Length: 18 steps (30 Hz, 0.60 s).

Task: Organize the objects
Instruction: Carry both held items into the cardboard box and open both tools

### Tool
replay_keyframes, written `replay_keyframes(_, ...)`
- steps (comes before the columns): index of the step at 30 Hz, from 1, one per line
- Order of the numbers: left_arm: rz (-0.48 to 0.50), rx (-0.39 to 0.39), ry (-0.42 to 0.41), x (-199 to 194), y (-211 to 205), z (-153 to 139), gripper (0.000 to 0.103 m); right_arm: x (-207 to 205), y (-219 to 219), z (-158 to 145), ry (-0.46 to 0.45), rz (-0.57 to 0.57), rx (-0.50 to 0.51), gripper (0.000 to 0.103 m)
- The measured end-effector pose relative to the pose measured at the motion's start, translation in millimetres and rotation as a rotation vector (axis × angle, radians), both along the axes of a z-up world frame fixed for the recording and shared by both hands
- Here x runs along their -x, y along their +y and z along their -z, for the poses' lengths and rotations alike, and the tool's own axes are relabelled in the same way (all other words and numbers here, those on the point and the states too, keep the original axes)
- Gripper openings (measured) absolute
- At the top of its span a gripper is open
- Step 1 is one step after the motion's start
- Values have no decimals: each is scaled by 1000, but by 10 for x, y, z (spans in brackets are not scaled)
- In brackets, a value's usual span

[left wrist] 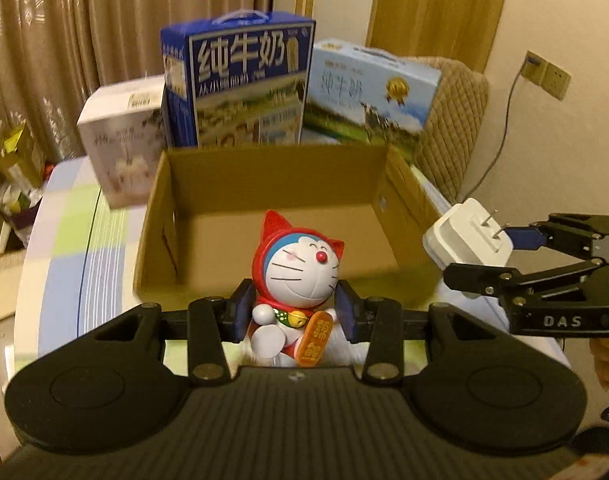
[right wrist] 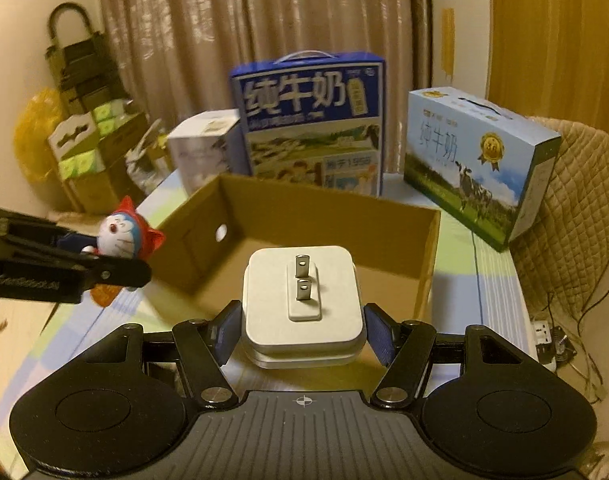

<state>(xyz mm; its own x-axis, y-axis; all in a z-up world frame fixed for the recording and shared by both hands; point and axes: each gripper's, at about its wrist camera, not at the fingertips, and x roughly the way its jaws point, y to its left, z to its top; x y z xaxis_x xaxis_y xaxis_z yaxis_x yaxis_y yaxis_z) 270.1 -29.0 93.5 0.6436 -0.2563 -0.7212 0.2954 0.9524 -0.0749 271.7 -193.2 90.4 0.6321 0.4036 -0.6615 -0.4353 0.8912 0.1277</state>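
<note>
An open brown cardboard box (left wrist: 272, 168) stands empty on the table; it also shows in the right wrist view (right wrist: 428, 264). My left gripper (left wrist: 294, 312) is shut on a red-hooded Doraemon figurine (left wrist: 300, 276), held just in front of the box's near wall. The figurine also shows at the left of the right wrist view (right wrist: 122, 236). My right gripper (right wrist: 302, 330) is shut on a white plug adapter (right wrist: 302, 308), prongs facing forward, near the box's front edge. In the left wrist view the adapter (left wrist: 468, 236) is at the box's right side.
Behind the box stand a dark blue milk carton (left wrist: 240, 84), a light blue milk carton (left wrist: 368, 92) and a white carton (left wrist: 124, 140). A quilted chair back (left wrist: 452, 120) is at the right. The tablecloth (left wrist: 84, 240) is checked. Stacked boxes and bags (right wrist: 84, 140) stand at far left.
</note>
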Motion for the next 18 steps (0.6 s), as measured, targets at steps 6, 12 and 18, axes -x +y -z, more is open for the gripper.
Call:
replay_keyframes(6,-13,-13,1,-539,-13,-6,37,-410,76,158,45,2,18,62)
replay_keyframes(12,-23,3,46,-861,15,221,37,-589,123,408,82,6,28,62)
replay_keyframes(18,-34,1,71,-1013,49,456,37,-750,141,646,126,26,36,62)
